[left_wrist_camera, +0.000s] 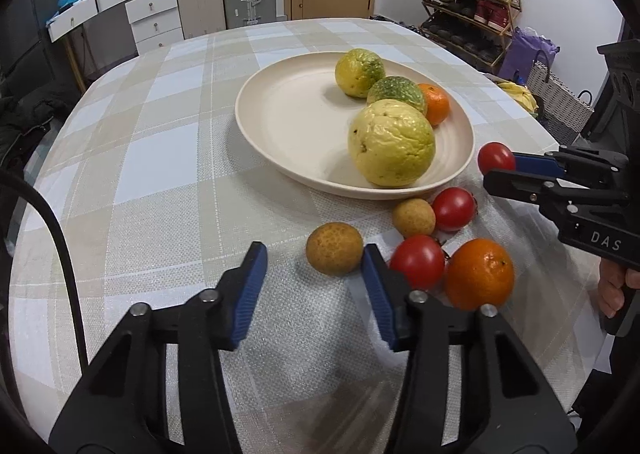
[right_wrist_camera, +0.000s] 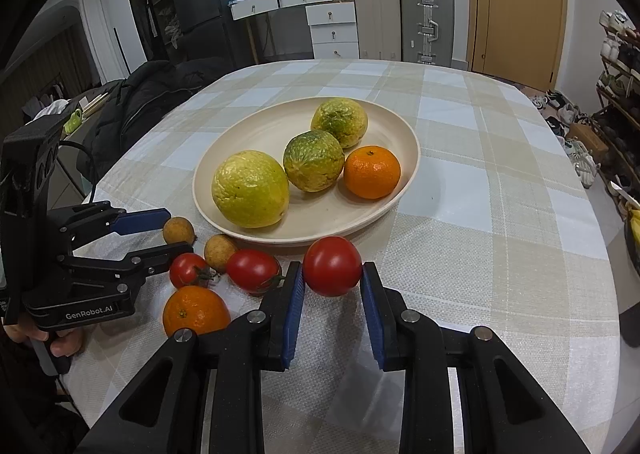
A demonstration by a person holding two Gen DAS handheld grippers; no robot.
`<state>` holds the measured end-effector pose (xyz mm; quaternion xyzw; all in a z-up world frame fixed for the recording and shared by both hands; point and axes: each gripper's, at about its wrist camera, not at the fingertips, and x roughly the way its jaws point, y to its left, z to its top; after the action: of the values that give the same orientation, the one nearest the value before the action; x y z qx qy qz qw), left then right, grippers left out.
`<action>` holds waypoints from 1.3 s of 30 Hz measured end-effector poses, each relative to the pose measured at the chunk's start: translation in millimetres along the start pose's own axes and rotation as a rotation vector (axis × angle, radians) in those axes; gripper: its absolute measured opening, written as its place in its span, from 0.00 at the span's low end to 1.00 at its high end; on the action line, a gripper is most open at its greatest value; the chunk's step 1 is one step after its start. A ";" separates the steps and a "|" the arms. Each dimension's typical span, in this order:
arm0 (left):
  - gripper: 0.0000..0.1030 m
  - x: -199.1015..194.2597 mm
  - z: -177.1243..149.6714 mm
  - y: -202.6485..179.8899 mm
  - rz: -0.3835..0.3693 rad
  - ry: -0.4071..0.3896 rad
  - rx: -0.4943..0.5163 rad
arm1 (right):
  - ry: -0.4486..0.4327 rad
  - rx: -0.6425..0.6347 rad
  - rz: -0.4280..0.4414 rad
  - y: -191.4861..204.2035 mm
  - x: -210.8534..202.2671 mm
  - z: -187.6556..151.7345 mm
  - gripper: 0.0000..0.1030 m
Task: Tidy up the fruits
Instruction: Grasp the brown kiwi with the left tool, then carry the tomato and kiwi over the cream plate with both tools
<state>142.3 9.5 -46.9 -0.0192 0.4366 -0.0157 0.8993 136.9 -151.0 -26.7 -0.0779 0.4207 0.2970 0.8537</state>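
Four fruits sit on the plate. The right hand-held gripper grips a tomato at the plate's 6 o'clock; five wait on the desk (left hand-held gripper gapes, empty).

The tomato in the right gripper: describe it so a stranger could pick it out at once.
Start at the big cream plate on the checked tablecloth. Just in front of the plate's near rim, one red tomato sits clamped between the blue pads of the right gripper. Two other tomatoes lie on the cloth to its left; only this one is held between fingers.
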 end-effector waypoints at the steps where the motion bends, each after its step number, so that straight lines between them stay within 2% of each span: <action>1: 0.32 -0.3 -0.2 -0.9 -0.017 -0.001 0.005 | 0.000 0.000 0.000 0.4 0.3 -0.1 0.28; 4: 0.25 -1.6 -1.1 -4.1 -0.026 -0.003 0.021 | 0.000 0.000 -0.001 1.1 1.0 0.1 0.28; 13: 0.24 -6.3 -2.4 -5.6 -0.033 -0.018 0.028 | -0.001 0.001 0.000 0.5 0.9 0.0 0.28; 24: 0.24 -24.0 1.7 -0.1 -0.055 -0.092 0.004 | -0.024 0.004 0.001 -0.6 -0.7 1.1 0.28; 39: 0.24 -42.7 8.3 7.2 -0.015 -0.192 -0.041 | -0.094 0.034 0.023 -4.8 -11.4 6.8 0.28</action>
<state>122.4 18.8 -8.6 -0.0421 0.3487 -0.0117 0.9362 138.9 -157.3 -14.2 -0.0446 0.3861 0.3030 0.8701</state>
